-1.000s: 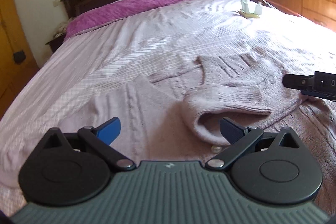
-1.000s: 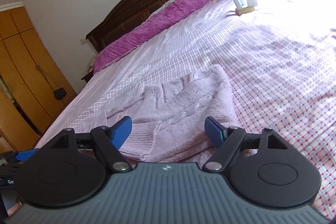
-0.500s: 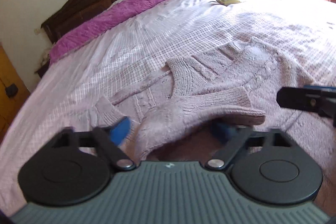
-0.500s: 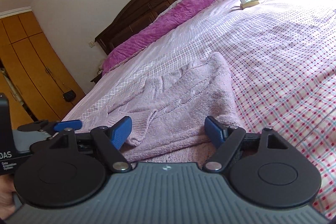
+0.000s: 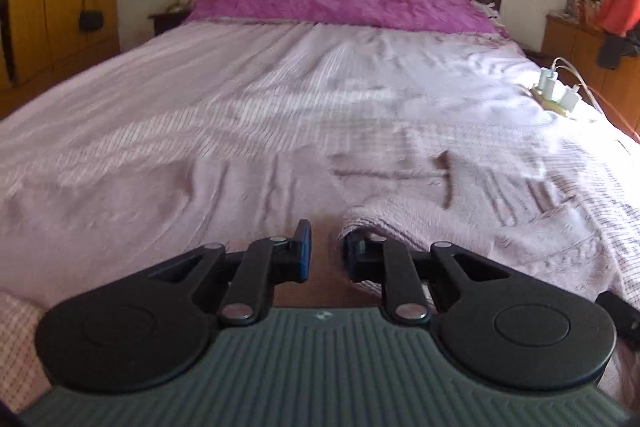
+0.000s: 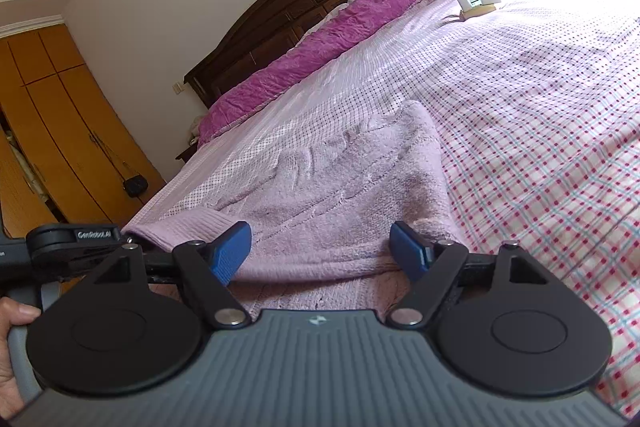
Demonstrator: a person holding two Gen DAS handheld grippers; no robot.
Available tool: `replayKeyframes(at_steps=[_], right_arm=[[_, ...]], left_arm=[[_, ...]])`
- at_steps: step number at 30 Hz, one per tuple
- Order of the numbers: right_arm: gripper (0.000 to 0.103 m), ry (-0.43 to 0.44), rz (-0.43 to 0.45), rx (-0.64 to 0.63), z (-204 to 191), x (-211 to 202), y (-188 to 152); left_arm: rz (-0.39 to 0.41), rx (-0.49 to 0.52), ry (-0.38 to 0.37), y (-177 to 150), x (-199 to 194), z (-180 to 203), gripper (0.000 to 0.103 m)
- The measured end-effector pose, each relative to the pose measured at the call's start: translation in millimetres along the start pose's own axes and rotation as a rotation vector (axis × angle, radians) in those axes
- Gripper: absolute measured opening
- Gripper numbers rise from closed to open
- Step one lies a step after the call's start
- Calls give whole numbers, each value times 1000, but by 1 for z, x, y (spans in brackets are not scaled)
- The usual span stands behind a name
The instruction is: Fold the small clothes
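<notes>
The pale pink knitted sweater [image 6: 344,183] lies on the bed [image 6: 540,75], stretching away from both grippers toward the headboard [image 6: 304,7]. The left gripper [image 5: 325,255] sits at its near left edge, jaws drawn nearly together; a fold of knit drapes over the right fingertip, but whether cloth is actually pinched I cannot tell. The right gripper [image 6: 321,251] hangs low over the near hem, jaws wide, holding nothing, so it looks the better placed for the next grab. The left tool's body, seen from the right wrist, carries white lettering, seemingly "GenRobot.AI" [image 6: 94,234].
</notes>
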State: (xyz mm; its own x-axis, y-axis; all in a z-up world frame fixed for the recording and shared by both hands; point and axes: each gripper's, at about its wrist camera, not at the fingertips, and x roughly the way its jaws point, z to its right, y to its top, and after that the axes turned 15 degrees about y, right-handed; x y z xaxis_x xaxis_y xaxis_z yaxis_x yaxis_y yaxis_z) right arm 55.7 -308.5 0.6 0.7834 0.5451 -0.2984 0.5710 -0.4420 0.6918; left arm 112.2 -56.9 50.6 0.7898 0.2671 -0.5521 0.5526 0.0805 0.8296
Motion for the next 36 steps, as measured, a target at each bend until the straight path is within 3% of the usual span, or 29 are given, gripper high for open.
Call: replayKeyframes(at_steps=[5, 7, 9, 14, 18, 22, 28, 31, 34, 36], right_arm=[[82, 3, -1, -1, 0, 0, 0], [82, 3, -1, -3, 0, 0, -1], [82, 2, -2, -5, 0, 0, -1], [82, 2, -2, -7, 0, 1, -1], [82, 0, -3, -12, 0, 0, -1], [82, -1, -3, -18, 0, 0, -2], [82, 5, -26, 21, -11, -9, 14], [82, 56, 11, -61, -25, -21, 42], [83, -25, -7, -152, -18, -10, 71], [83, -83, -23, -101, 4, 5, 88]], left_arm=[[-67, -73, 43, -17, 9, -27, 23], [-99, -146, 59, -22, 11, -44, 37], [-118, -203, 49, -24, 12, -59, 42], [-108, -248, 77, -23, 7, -83, 42], [-96, -305, 172, -22, 4, -107, 39], [-120, -331, 135, -18, 6, -127, 39], [-136, -227, 56, 1, 19, -121, 39], [-126, -142, 44, 6, 34, -112, 39], [-157, -117, 64, 6, 50, -105, 39], [-166, -139, 59, 4, 56, -106, 39]])
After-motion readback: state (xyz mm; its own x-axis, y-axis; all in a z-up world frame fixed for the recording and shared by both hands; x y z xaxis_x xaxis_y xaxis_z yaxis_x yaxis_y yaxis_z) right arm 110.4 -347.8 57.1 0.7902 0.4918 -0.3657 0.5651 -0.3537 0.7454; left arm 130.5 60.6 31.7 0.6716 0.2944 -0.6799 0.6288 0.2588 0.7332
